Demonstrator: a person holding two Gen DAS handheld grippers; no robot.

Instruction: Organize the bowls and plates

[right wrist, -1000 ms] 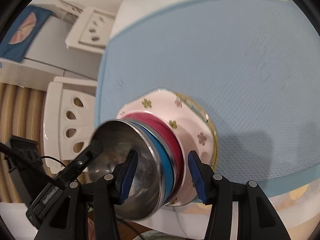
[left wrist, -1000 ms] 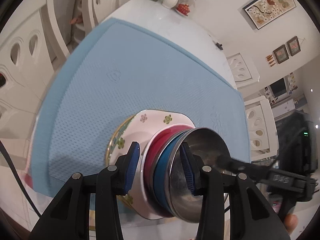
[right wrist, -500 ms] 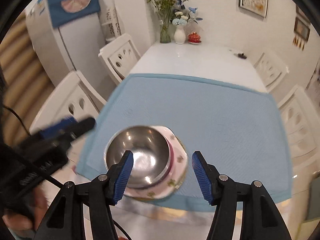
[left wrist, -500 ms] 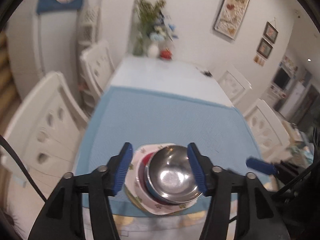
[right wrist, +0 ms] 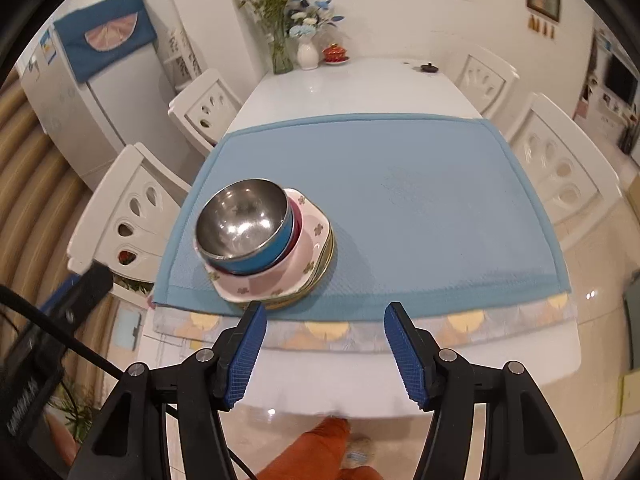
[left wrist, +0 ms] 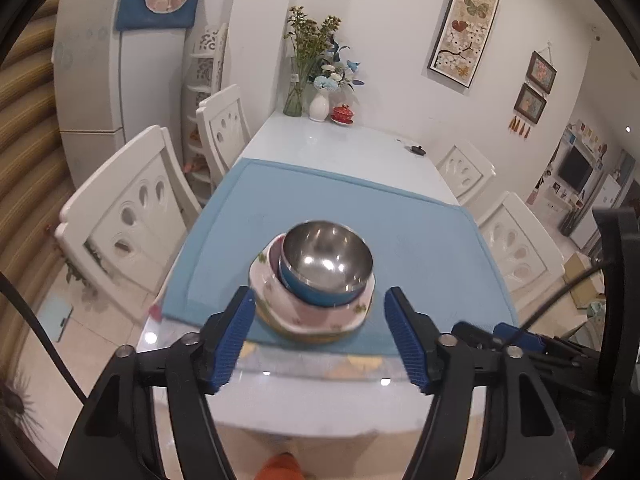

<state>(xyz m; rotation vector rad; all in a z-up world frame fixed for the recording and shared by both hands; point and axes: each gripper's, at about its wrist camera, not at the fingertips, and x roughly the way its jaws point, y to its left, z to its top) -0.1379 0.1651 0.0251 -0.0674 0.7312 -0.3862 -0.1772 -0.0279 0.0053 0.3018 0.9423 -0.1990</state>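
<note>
Both views are evenly and brightly lit by indoor light from above; small specular highlights sit on the glossy table (left wrist: 344,364) near its front edge and inside the steel bowl (left wrist: 326,258); the stacked dishes cast a soft shadow to the right on the blue mat (right wrist: 400,208); fisheye distortion bends walls and chairs towards the dark circular vignette; the centre is sharp in the left view; in the right view the left claw (right wrist: 76,296) at the left edge is motion-blurred, as is the floor (right wrist: 600,320) at right.

Your nested bowls (right wrist: 244,228) sit on stacked plates (right wrist: 308,256), on the mat's (right wrist: 400,200) near-left corner, vases (right wrist: 307,54) at the table's (right wrist: 360,88) far end.
</note>
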